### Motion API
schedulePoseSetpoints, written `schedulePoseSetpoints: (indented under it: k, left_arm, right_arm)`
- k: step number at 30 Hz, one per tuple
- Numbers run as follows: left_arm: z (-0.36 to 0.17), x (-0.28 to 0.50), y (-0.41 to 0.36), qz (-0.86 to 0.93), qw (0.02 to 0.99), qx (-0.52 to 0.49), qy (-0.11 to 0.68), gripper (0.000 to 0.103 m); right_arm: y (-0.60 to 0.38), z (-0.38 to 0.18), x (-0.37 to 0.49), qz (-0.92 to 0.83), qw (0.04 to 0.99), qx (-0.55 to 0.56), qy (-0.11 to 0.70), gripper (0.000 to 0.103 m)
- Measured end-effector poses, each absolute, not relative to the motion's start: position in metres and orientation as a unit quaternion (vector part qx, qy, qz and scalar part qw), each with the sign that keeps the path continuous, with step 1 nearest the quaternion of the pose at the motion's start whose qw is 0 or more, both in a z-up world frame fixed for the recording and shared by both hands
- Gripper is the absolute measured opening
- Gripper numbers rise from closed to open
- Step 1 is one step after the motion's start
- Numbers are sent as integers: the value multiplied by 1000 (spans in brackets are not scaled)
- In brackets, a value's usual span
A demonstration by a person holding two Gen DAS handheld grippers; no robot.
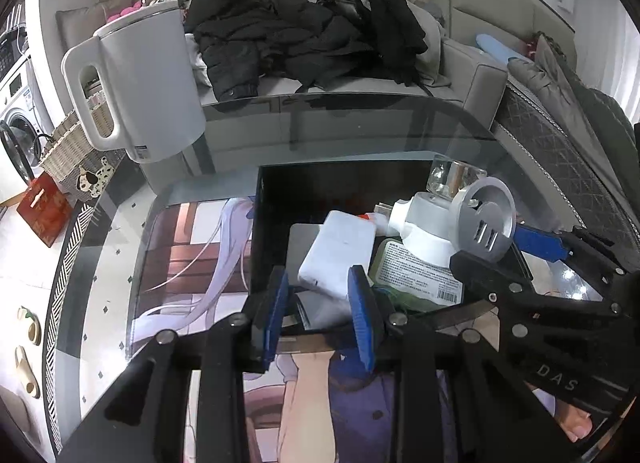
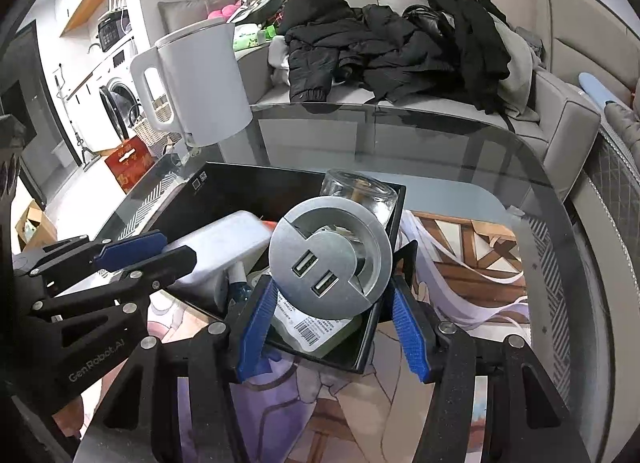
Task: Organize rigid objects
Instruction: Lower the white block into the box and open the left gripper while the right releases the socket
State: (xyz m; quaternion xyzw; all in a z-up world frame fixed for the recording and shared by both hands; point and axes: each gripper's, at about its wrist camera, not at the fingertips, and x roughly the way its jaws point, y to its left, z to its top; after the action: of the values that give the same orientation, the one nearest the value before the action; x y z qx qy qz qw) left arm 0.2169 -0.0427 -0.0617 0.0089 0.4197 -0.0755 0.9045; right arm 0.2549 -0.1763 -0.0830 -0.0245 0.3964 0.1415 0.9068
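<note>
right gripper (image 2: 330,303) clamps round silver usb socket disc (image 2: 330,257), held over black rectangular tray (image 2: 248,179) on glass table (image 2: 460,151). left gripper (image 1: 318,305) jaws narrow, holding nothing, at tray's 6 o'clock edge near white flat power bank (image 1: 338,249). white plastic kettle (image 1: 148,79) at 10 o'clock.

Black tray (image 2: 224,179): right half crowded by glass jar (image 2: 360,193) and power bank (image 2: 228,247); left rear floor open. Kettle (image 2: 200,83) stands beyond.
</note>
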Motion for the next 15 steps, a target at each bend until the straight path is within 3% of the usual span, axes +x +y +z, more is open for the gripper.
schedulePoseSetpoints:
  k: [15]
  left_arm:
    - [-52, 206, -42, -82, 912, -7, 401, 34]
  right_arm:
    - [-176, -69, 241, 149, 913, -20, 379, 59]
